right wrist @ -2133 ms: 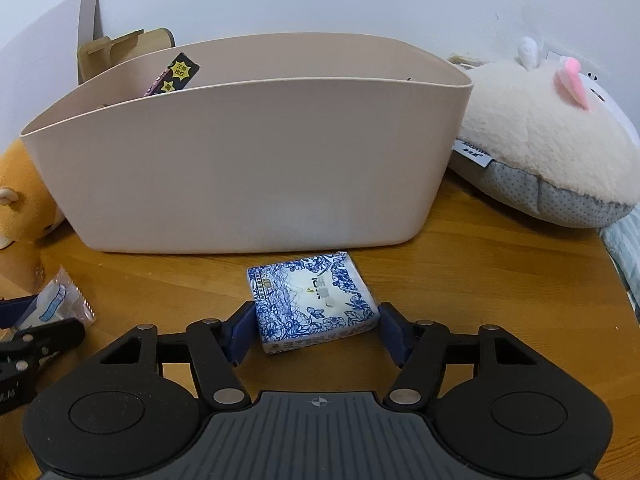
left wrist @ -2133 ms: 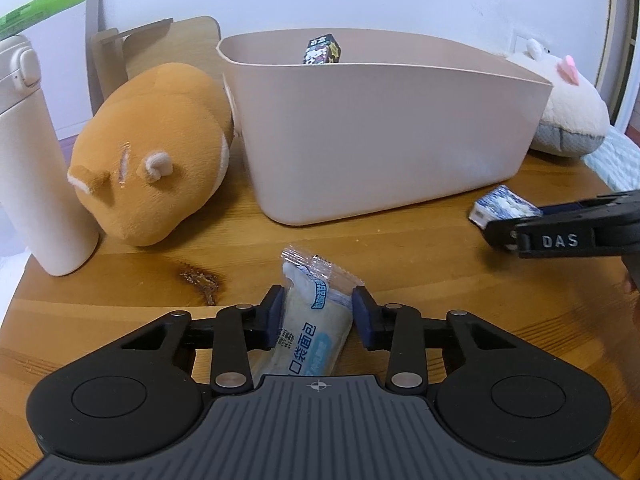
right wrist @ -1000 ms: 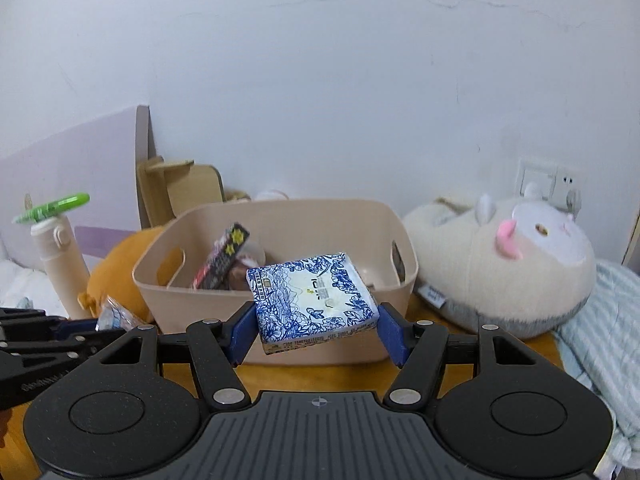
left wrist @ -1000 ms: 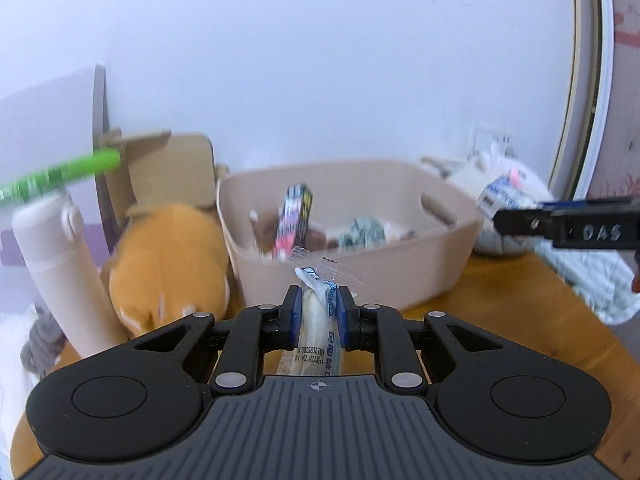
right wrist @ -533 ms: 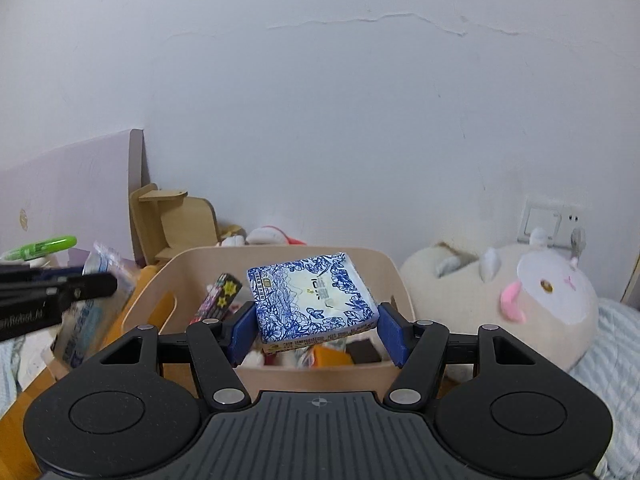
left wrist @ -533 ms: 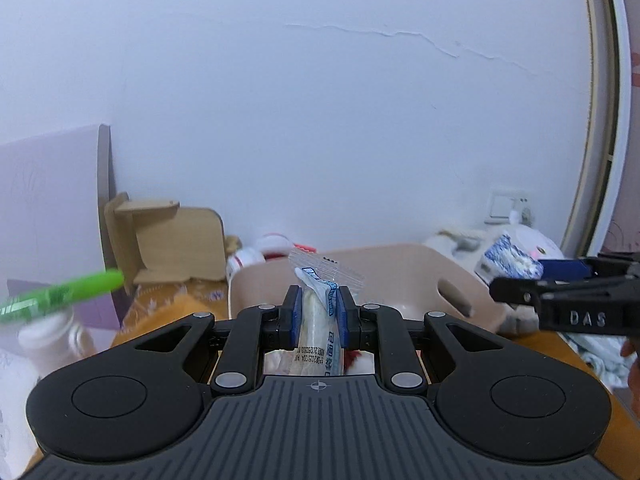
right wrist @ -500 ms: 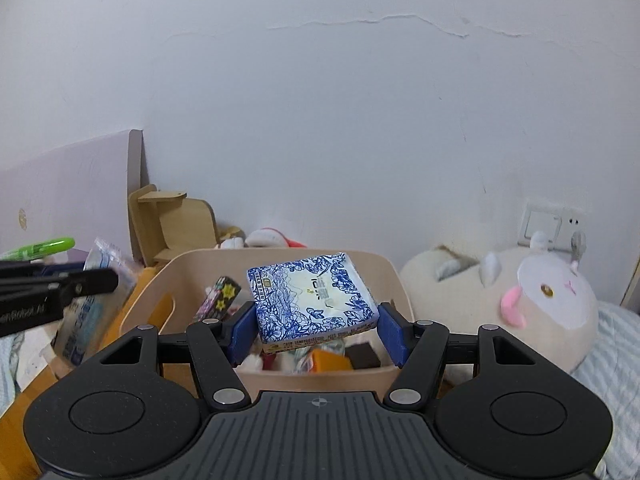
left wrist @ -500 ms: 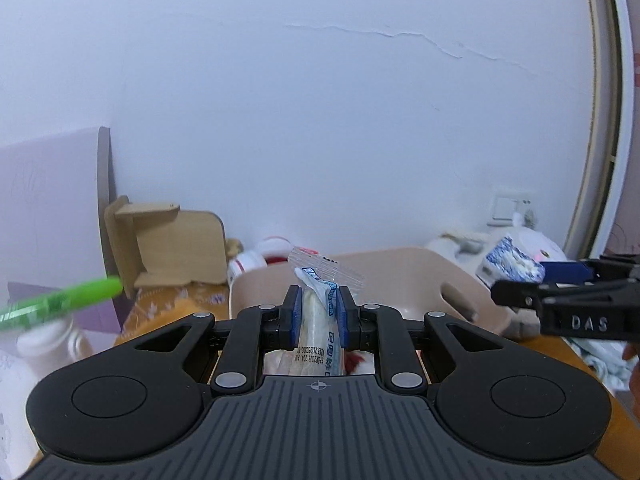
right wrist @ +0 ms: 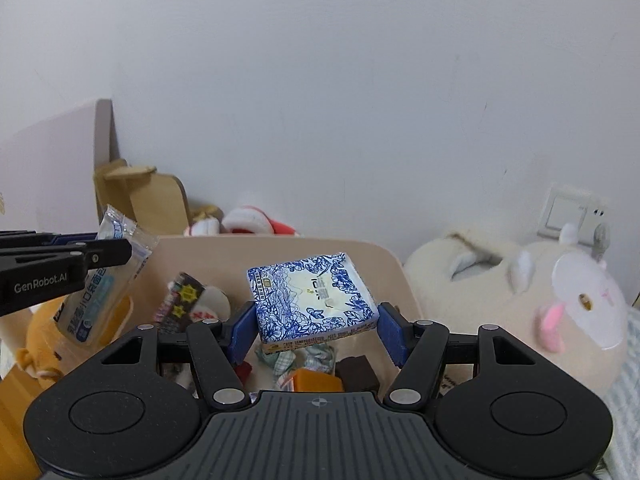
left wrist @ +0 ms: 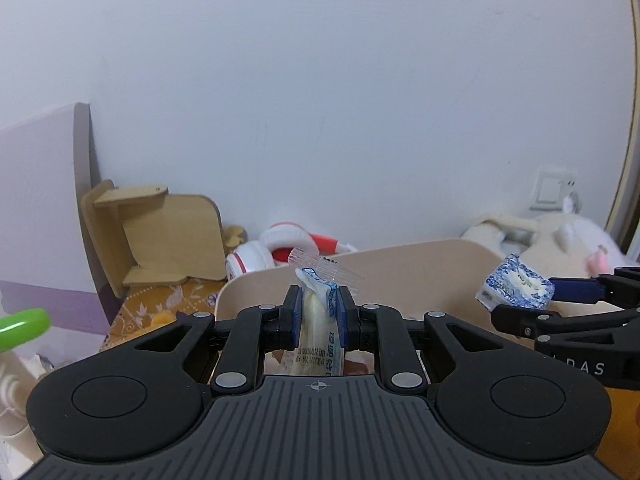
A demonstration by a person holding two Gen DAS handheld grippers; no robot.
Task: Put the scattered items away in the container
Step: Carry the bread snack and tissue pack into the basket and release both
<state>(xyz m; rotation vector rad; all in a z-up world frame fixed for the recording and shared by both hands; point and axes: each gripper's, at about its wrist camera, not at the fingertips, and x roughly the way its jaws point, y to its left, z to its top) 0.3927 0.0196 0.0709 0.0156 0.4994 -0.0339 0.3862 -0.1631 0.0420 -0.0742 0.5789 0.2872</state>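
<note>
My left gripper (left wrist: 318, 312) is shut on a clear bread packet (left wrist: 320, 332) and holds it up over the near left part of the beige bin (left wrist: 420, 268). The packet also shows in the right wrist view (right wrist: 100, 284), hanging from the left gripper (right wrist: 120, 252). My right gripper (right wrist: 316, 328) is shut on a blue-and-white tissue pack (right wrist: 312, 300), held above the open bin (right wrist: 384, 268). The tissue pack (left wrist: 516, 288) also shows at the right of the left wrist view. Several items lie inside the bin.
A white pig plush (right wrist: 540, 304) lies right of the bin, an orange plush (right wrist: 40, 344) left of it. A wooden stand (left wrist: 160, 240) and red-white headphones (left wrist: 280, 252) sit behind. A bottle with a green loop (left wrist: 20, 328) stands at far left.
Both grippers have risen slightly and moved forward over the bin with their packets. The bin's contents now show below the right gripper.
</note>
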